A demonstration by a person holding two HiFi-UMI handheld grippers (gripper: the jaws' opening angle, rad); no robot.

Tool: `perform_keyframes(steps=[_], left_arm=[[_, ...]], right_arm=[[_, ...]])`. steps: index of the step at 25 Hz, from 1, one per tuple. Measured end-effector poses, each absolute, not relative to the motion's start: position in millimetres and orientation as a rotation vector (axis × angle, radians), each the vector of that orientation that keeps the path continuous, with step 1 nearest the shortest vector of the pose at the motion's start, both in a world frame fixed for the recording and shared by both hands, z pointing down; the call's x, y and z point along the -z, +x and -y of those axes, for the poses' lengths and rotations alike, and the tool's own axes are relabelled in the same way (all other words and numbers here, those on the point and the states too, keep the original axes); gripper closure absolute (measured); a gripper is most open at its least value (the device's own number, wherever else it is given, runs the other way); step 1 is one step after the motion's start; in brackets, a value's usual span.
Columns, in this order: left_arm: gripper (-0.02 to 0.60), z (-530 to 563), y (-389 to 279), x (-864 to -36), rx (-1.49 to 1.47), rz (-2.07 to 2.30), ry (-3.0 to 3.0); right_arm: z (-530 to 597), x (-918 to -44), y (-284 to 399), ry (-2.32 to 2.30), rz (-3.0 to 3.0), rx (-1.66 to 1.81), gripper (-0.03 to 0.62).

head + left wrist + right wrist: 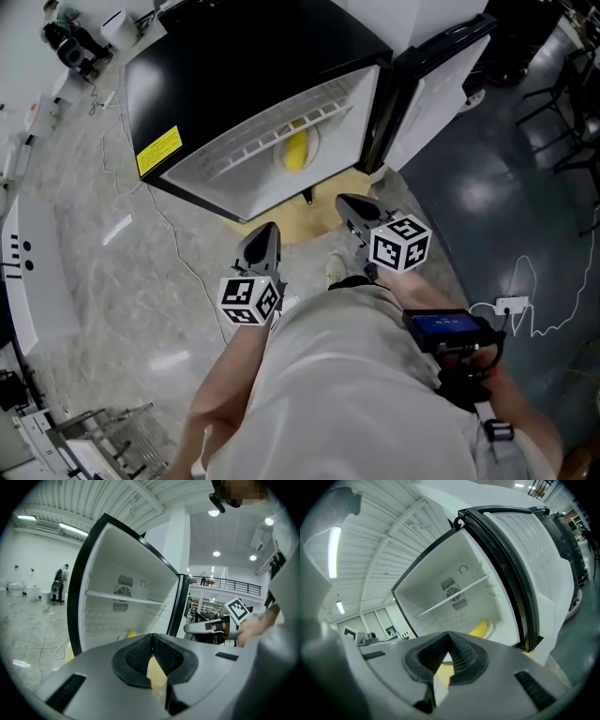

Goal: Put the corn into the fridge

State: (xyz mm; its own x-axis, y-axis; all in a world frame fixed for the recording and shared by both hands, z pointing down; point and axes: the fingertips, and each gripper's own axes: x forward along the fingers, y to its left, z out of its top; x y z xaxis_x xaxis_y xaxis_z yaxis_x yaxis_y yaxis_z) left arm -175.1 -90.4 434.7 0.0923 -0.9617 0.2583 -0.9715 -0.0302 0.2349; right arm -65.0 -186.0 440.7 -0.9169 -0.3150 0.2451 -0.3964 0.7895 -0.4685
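Inside the open fridge [187, 94], low compartment, under the wire shelf [272, 136]: corn [295, 150], already in. Seems to sit on a pale dish, not sure. Nothing touching it.

Left gripper [262, 234]: jaws pressed together, nothing between the pads. Right gripper [352, 206]: same, pads meeting, empty. Both are out in front of the fridge opening, over the floor [112, 262], well apart from the corn, pointing toward the compartment.

Key relation: corn lies straight ahead of both grippers and falls between them side to side, so neither is clearly nearer. Its long axis runs roughly front to back, into the fridge, a bit skewed in the head view. In the right gripper view it shows as a slanted yellow stub just above the jaws. Can't tell which end is the tip.

Judgement: placing looks done. What's left is likely the door [441, 84], which stands swung wide on the right side, nearer the right gripper, so that hand is better placed to push it shut.
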Motion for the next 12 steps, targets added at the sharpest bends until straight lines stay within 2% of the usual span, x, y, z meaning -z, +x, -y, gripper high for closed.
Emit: perform_keyframes(steps=[12], left_arm=[[0.572,91,-177,-424,-0.049,1.956,2.046]], right_arm=[[184,-433,-72,0.531,2.873,-0.754,0.588]])
